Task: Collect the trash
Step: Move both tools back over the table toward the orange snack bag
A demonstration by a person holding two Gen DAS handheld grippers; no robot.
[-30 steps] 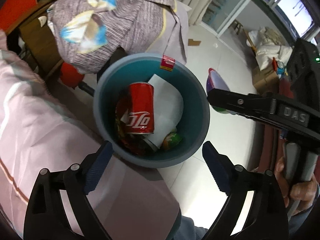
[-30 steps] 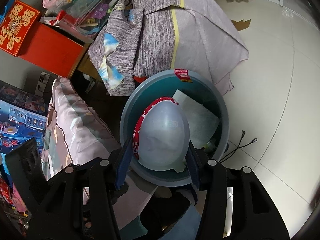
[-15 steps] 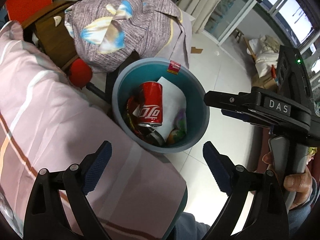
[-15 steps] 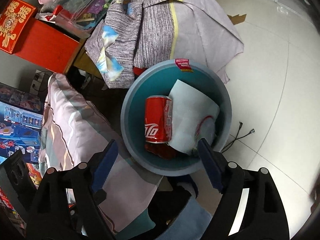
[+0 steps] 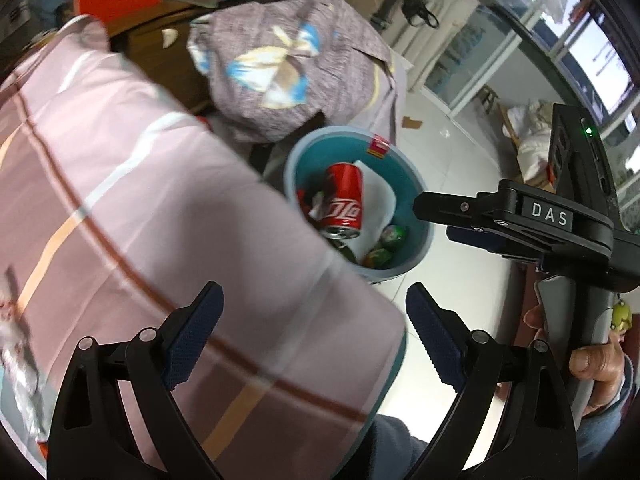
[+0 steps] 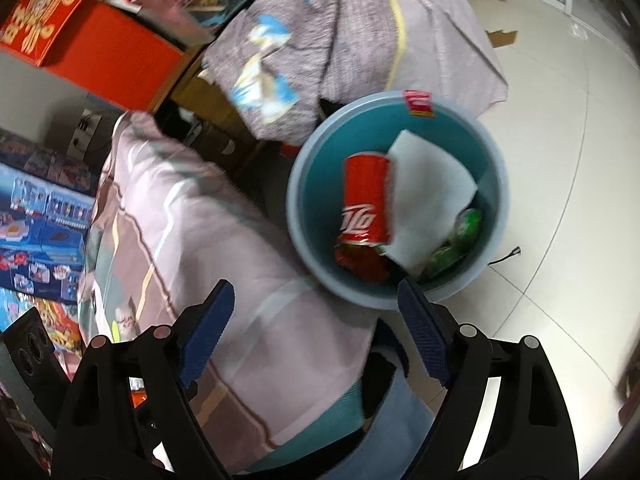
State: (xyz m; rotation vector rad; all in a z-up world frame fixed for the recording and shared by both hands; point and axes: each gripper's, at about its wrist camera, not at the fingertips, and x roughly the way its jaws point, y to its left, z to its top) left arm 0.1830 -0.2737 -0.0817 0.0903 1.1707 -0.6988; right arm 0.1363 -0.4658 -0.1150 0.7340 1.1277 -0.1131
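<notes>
A teal trash bin (image 5: 423, 216) (image 6: 304, 168) stands on the tiled floor beside a bed. In it lie a red cola can (image 5: 344, 200) (image 6: 365, 200), a white sheet of paper (image 5: 380, 200) (image 6: 432, 200), red wrappers (image 6: 360, 262) and green packets (image 5: 390, 236) (image 6: 466, 224). My left gripper (image 5: 314, 342) is open and empty above the bed's corner, near side of the bin. My right gripper (image 6: 316, 334) is open and empty above the bed edge and bin rim; its body also shows in the left wrist view (image 5: 520, 220).
A pink striped bed cover (image 5: 140, 220) (image 6: 192, 240) fills the left. A grey patterned cloth (image 5: 296, 64) (image 6: 360, 40) drapes furniture behind the bin. A red box (image 6: 80, 40) and stacked toy boxes (image 6: 36, 216) stand at left. A cable (image 6: 506, 254) lies on the floor.
My right gripper opened and dropped a clear bowl-shaped lid with a red rim into the bin; it no longer shows. Both grippers have pulled back toward the bed, away from the bin.
</notes>
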